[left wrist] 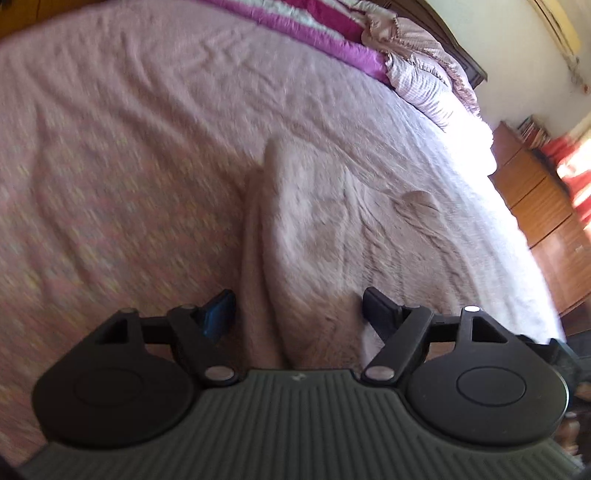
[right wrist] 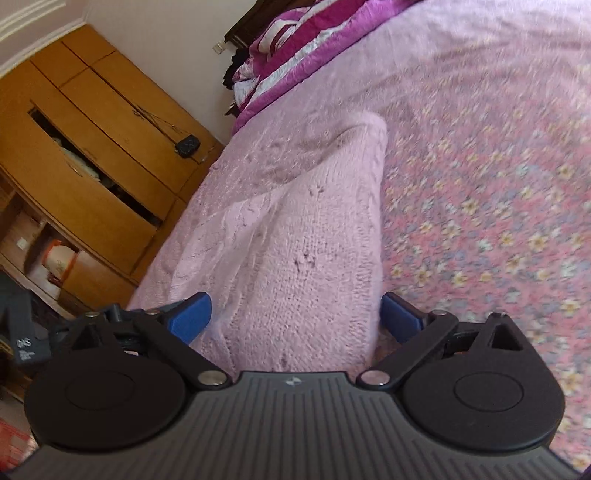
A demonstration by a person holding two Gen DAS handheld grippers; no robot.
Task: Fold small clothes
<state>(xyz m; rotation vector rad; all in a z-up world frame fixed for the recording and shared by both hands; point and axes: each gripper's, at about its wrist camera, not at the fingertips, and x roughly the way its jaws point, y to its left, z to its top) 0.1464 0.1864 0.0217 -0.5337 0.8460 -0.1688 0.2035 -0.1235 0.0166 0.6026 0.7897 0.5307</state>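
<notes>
A small pale pink knitted garment (left wrist: 295,221) lies folded on the pink floral bedspread (left wrist: 110,184). In the left wrist view its near end runs between the fingers of my left gripper (left wrist: 299,314), whose jaws stand wide apart and grip nothing. In the right wrist view the same garment (right wrist: 295,240) stretches away from my right gripper (right wrist: 295,317), which is also open, with the knit lying between its blue fingertips (right wrist: 188,317). The views are motion-blurred.
A purple and white striped quilt (left wrist: 332,33) and frilled pillows (left wrist: 424,74) lie at the head of the bed. A wooden wardrobe (right wrist: 92,166) stands beside the bed, and a wooden dresser (left wrist: 546,210) stands on the other side.
</notes>
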